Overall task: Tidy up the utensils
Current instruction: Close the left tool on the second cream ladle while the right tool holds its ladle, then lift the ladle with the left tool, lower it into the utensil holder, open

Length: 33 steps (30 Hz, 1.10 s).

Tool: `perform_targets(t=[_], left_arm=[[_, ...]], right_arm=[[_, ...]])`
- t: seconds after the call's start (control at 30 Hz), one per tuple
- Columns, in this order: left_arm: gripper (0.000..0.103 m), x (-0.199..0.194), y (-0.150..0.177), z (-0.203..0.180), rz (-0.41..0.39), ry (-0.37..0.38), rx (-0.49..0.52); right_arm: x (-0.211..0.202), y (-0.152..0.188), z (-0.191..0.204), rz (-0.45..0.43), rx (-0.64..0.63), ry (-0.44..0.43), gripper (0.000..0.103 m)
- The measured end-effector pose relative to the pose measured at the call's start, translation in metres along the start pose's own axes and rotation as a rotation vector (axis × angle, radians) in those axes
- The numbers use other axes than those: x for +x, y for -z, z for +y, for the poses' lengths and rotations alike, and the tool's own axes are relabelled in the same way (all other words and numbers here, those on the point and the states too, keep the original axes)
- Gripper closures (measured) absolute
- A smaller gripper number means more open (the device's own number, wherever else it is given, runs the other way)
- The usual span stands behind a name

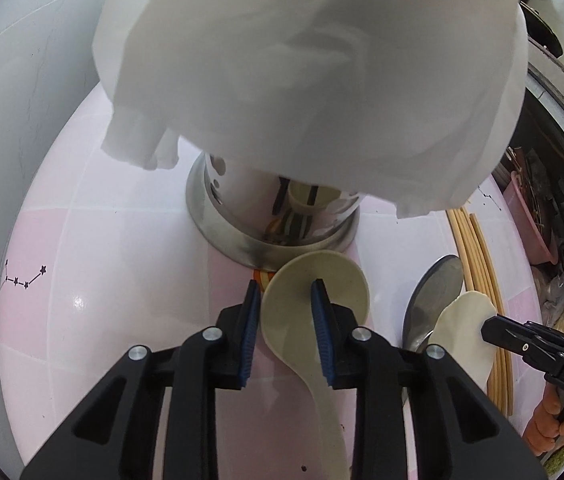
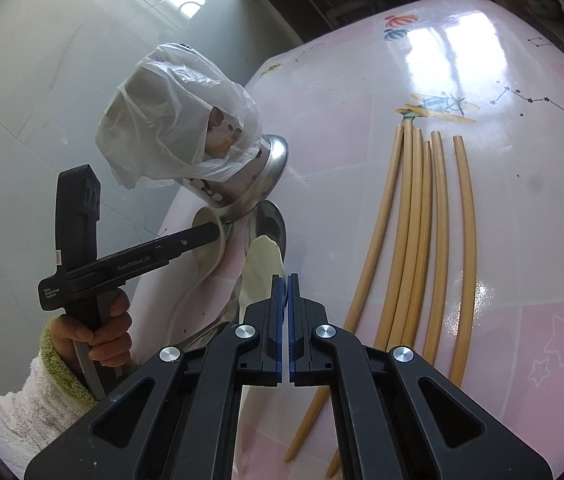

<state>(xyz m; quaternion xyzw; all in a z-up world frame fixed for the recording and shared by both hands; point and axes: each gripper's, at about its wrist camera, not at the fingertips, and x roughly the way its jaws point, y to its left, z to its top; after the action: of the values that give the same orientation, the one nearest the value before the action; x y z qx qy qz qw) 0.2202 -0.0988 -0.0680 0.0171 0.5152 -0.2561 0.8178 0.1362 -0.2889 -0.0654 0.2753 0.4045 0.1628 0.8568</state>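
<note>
A cream soup spoon [image 1: 290, 320] lies on the pink table just in front of a steel utensil holder [image 1: 274, 236]. My left gripper [image 1: 287, 300] is shut on its bowl, one pad against the outer rim and the other inside. In the right wrist view this spoon [image 2: 212, 256] looks tipped on its side under the left gripper [image 2: 218, 236]. My right gripper [image 2: 285, 278] is shut and holds nothing. Its tips sit at a second cream spoon [image 2: 260, 264] that rests on a metal spoon [image 2: 268, 220]. Several tan chopsticks [image 2: 414, 240] lie to the right.
A white plastic bag [image 1: 314, 80] covers the top of the holder and hides its mouth. A grey wall [image 1: 22, 120] runs along the table's left edge. A pink basket [image 1: 530, 216] and clutter stand past the right edge. A hand [image 2: 106, 332] in a fleece sleeve grips the left tool.
</note>
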Motion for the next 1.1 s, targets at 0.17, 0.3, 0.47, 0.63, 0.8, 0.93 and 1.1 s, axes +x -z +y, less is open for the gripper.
perform_targets(t=[0.17, 0.3, 0.47, 0.63, 0.8, 0.93, 1.1], left_arm=[[0.096, -0.008, 0.001, 0.003, -0.015, -0.001, 0.002], [0.099, -0.018, 0.004, 0.004, -0.040, 0.000, -0.007], [0.100, -0.037, 0.011, -0.003, -0.075, -0.001, 0.008], [0.100, -0.064, 0.022, -0.014, -0.136, -0.019, 0.044], [0.100, -0.102, 0.029, -0.027, -0.231, -0.039, 0.074], [0.100, -0.146, 0.026, -0.041, -0.347, -0.047, 0.100], [0.100, -0.214, 0.004, -0.050, -0.556, -0.058, 0.111]], right_arm=[[0.001, -0.002, 0.003, -0.005, -0.008, -0.002, 0.103], [-0.002, -0.002, 0.008, -0.017, -0.015, 0.004, 0.103], [-0.012, -0.002, 0.017, -0.042, -0.028, 0.010, 0.103], [-0.024, -0.004, 0.030, -0.075, -0.054, 0.012, 0.103], [-0.040, -0.003, 0.042, -0.112, -0.086, 0.016, 0.103], [-0.053, -0.004, 0.048, -0.138, -0.100, 0.018, 0.103], [-0.067, -0.002, 0.048, -0.160, -0.101, 0.018, 0.103]])
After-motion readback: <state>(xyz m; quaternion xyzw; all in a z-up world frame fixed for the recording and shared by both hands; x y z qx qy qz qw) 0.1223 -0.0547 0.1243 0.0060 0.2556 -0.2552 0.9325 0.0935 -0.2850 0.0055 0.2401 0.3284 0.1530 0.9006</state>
